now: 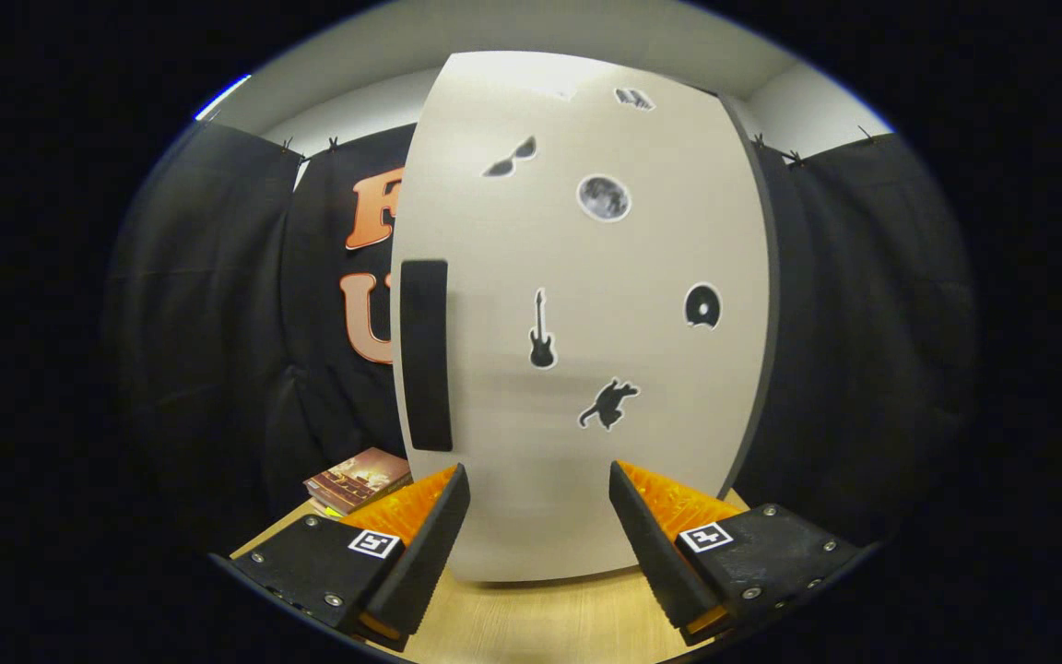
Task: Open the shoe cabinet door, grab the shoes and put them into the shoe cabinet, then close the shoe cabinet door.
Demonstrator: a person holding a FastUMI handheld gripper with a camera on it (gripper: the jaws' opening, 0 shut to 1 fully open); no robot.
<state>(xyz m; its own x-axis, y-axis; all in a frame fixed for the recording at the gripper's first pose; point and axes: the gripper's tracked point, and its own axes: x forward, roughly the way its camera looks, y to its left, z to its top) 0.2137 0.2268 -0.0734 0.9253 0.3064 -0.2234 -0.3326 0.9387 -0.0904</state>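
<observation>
A stack of books (pixel 358 480) lies on the wooden table (pixel 531 618) left of the gripper (pixel 538 484), whose fingers stand wide apart, holding nothing. Just ahead of them rises the shoe cabinet's closed, sticker-covered door (pixel 586 369), its dark handle (pixel 426 355) along the left edge.

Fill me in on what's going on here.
A handheld gripper faces a shoe cabinet standing on a wooden table. Its fingers are open and hold nothing, with the cabinet's door just ahead of them. The door looks shut; its dark handle lies ahead of the left finger. A stack of books lies on the table beside the cabinet.
</observation>
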